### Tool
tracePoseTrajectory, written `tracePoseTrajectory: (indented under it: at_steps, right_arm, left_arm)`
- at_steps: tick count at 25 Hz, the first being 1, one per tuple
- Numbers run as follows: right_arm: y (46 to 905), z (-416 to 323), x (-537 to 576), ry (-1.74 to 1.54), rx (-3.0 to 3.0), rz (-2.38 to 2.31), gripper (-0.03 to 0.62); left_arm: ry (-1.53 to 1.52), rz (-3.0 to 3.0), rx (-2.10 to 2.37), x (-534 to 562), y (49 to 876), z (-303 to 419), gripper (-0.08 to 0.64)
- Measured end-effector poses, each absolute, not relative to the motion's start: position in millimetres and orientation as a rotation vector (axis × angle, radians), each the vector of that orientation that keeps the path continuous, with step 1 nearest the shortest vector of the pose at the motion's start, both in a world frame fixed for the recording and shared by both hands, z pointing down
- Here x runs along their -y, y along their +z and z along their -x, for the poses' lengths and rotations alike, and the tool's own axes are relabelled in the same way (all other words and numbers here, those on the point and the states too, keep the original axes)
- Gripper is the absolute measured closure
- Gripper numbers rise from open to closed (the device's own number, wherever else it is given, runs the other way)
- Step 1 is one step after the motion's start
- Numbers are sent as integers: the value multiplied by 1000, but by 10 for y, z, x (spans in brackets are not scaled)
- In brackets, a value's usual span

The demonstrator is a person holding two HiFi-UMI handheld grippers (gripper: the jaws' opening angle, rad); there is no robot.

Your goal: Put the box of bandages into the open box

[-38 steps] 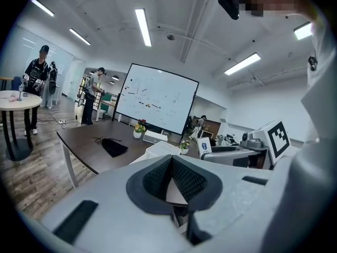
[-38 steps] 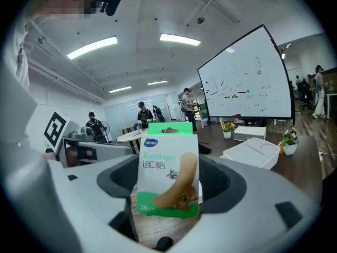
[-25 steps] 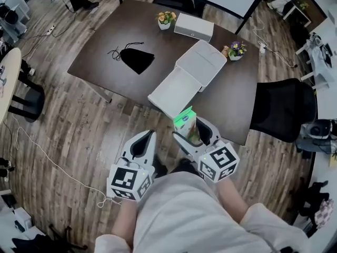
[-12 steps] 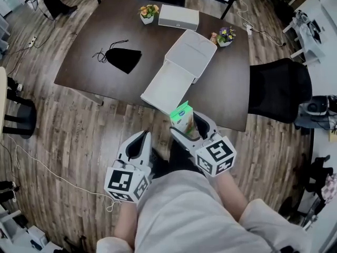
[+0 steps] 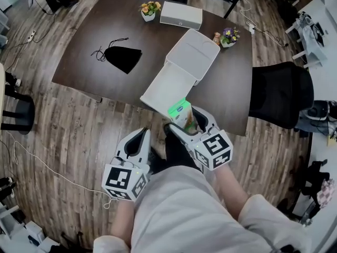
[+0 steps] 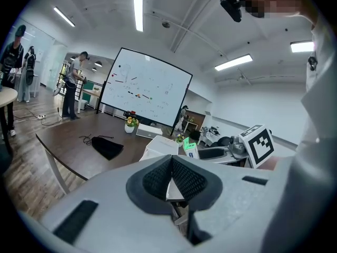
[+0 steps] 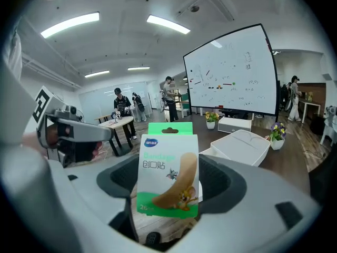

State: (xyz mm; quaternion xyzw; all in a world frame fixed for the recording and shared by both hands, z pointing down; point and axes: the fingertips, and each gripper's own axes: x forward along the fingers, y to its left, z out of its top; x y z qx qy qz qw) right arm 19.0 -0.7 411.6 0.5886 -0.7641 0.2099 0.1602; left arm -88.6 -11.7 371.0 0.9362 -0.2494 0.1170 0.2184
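1. Bandage box (image 5: 180, 114) is clamped in the right gripper (image 5: 185, 121), with 1 jaw on each side of it.
2. It stands upright, with its green top up and its lower part down between the jaws.
3. In the right gripper view its front shows the word "Bandage", a picture of a plaster and a cartoon cat and mouse.
4. It is up in the air at the near edge of the table (image 5: 89, 36), not lying on anything.
5. In the head view it shows just at the near end of the open box (image 5: 192, 54), but it is not inside.
6. This open box is white, and it lies on the table with its 2 halves spread flat.
7. The left gripper (image 5: 140, 139) has its jaws pressed together, with nothing between them.
8. It is low over the wood floor (image 5: 79, 136), beside the right gripper and apart from the table.
9. A black bag (image 5: 124, 58) with a string lies on the left part of the table, well apart from the open box.
10. A shut white box (image 5: 180, 15) sits at the far side of the table, between 2 small flower pots (image 5: 149, 9).
11. A black chair (image 5: 279, 94) stands at the right of the table.
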Motion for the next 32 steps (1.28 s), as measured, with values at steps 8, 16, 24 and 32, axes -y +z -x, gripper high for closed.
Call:
tracePoseTrajectory:
  at_steps: [8,16,24,32]
  right_arm:
    - [4383,-366,379,588,2134,-1583,238]
    - [4662,-505,682,592,2100,-1447,238]
    - [4907,-625,991,540,2110,-1333,238]
    - [5200,-661,1197,545,2094,-1190,238]
  left_arm:
    - [327,-2555,756,404,3723,778,555]
    - [330,-2520,826,643,3731,619,557]
    - [332,-2472,933,823,3770,515,555]
    - [347,-2396,1031,907,3848,456,555]
